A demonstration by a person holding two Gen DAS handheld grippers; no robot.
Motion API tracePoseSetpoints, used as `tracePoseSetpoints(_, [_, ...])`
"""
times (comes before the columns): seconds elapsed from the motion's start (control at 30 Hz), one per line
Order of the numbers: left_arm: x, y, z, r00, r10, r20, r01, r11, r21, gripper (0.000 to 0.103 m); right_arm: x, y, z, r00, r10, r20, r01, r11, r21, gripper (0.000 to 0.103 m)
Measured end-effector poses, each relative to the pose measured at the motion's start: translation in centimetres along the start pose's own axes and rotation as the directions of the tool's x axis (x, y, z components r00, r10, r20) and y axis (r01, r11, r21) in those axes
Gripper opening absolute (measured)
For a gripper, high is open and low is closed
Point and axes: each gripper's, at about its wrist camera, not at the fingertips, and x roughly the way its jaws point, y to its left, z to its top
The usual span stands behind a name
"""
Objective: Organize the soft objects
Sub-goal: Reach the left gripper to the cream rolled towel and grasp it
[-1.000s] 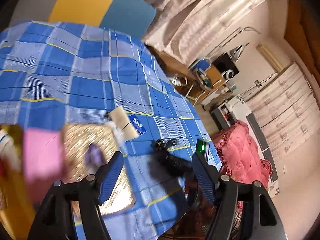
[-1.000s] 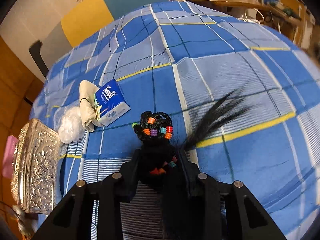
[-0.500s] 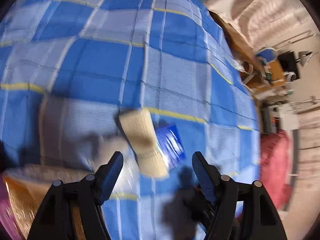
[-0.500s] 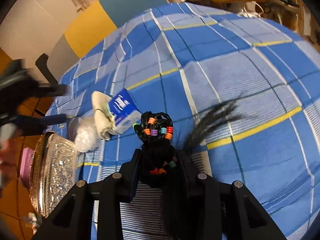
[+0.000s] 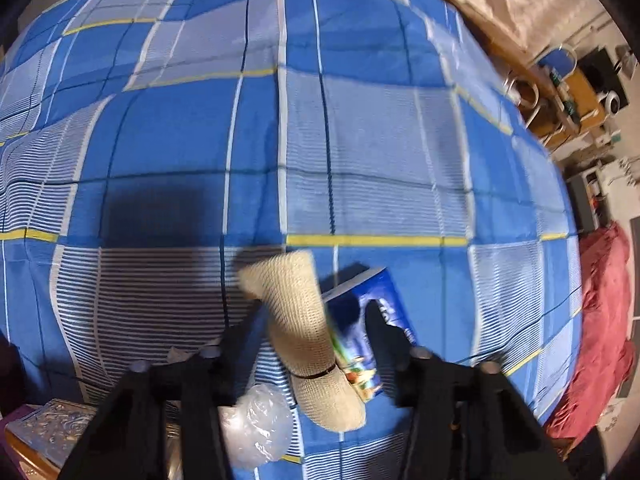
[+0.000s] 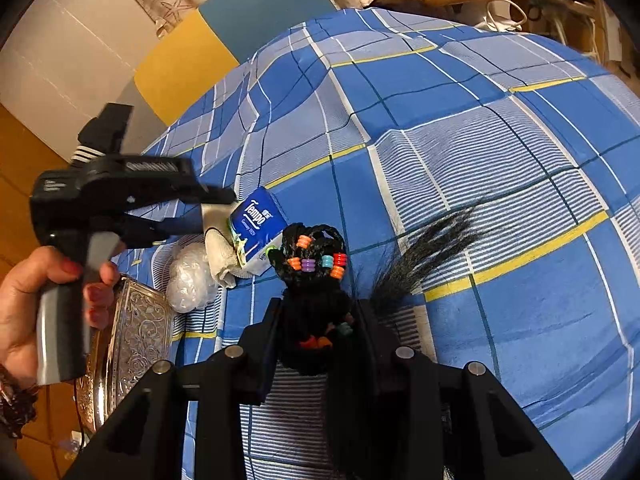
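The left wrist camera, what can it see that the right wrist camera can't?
Only the left wrist view shows the red bedding beside the bed. Only the right wrist view shows the black beaded hairpiece in the right gripper, the hand and the silver box. Both show the beige bandage roll, tissue pack, plastic wad and blue checked sheet.

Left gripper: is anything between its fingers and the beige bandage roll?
No. The left gripper straddles the bandage roll and the blue tissue pack beside it; its jaws have just been closing.
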Motion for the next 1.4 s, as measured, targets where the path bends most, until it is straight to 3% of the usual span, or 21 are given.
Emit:
tracePoseSetpoints(0.03, [0.3,-0.1,0.0,1.0,0.012,-0.006,-0.012,1.0,0.017,0.029,0.0,0.0,0.0,1.0,0.002,-0.001,-0.002,1.0,0.0,0.036])
tracePoseSetpoints(0.17, [-0.5,-0.2,-0.5,0.999,-0.023,0.023,0.022,0.999,0.034,0.017,-0.2,0.1,0.0,1.0,0.005,0.001,-0.005,1.0,0.001,0.036])
tracePoseSetpoints(0.33, [-4.0,-0.3,-1.3,0.99,-0.106,0.097,0.102,0.994,0.048,0.017,-0.1,0.0,-0.2,1.0,0.01,-0.003,-0.01,1.0,0.005,0.036])
tracePoseSetpoints(0.43, [-6.7,-0.1,-2.3,0.969,-0.204,0.142,0.196,0.978,0.071,0.017,0.1,-0.1,-0.4,1.0,0.005,-0.007,-0.005,1.0,0.009,0.036])
tracePoseSetpoints(0.63, [-11.6,0.7,-5.4,0.885,-0.424,0.19,0.405,0.905,0.132,0.017,0.3,0.0,-0.9,1.0,-0.005,-0.011,0.005,1.0,0.004,0.036])
tracePoseSetpoints(0.73, [-14.2,2.1,-7.6,0.835,-0.517,0.188,0.497,0.855,0.145,0.017,0.4,0.0,-1.2,1.0,-0.002,-0.017,0.002,1.0,-0.003,0.036])
tracePoseSetpoints(0.87, [-17.3,4.2,-11.5,0.754,-0.627,0.198,0.607,0.779,0.155,0.017,0.2,0.2,-1.4,1.0,-0.005,-0.012,0.005,1.0,-0.01,0.036])
tracePoseSetpoints(1.03, [-21.5,10.4,-16.1,0.666,-0.697,0.264,0.689,0.711,0.141,0.017,-1.0,1.1,-1.4,0.999,-0.004,0.032,0.005,0.999,-0.043,0.036])
tracePoseSetpoints(1.1, [-23.0,13.5,-17.8,0.646,-0.701,0.302,0.701,0.701,0.127,0.017,-1.4,1.5,-1.5,0.999,-0.014,0.049,0.017,0.998,-0.061,0.036])
tracePoseSetpoints(1.17, [-24.2,16.9,-19.6,0.647,-0.679,0.347,0.691,0.715,0.11,0.017,-1.7,1.8,-1.5,0.998,-0.019,0.058,0.023,0.997,-0.073,0.036])
tracePoseSetpoints(1.27, [-25.2,22.2,-21.9,0.673,-0.611,0.417,0.652,0.756,0.055,0.017,-2.2,2.1,-2.0,0.997,-0.023,0.069,0.029,0.996,-0.081,0.036])
tracePoseSetpoints(1.4, [-24.6,28.5,-24.3,0.726,-0.488,0.483,0.58,0.813,-0.05,0.017,-2.6,2.1,-3.0,0.997,-0.02,0.068,0.025,0.997,-0.079,0.036])
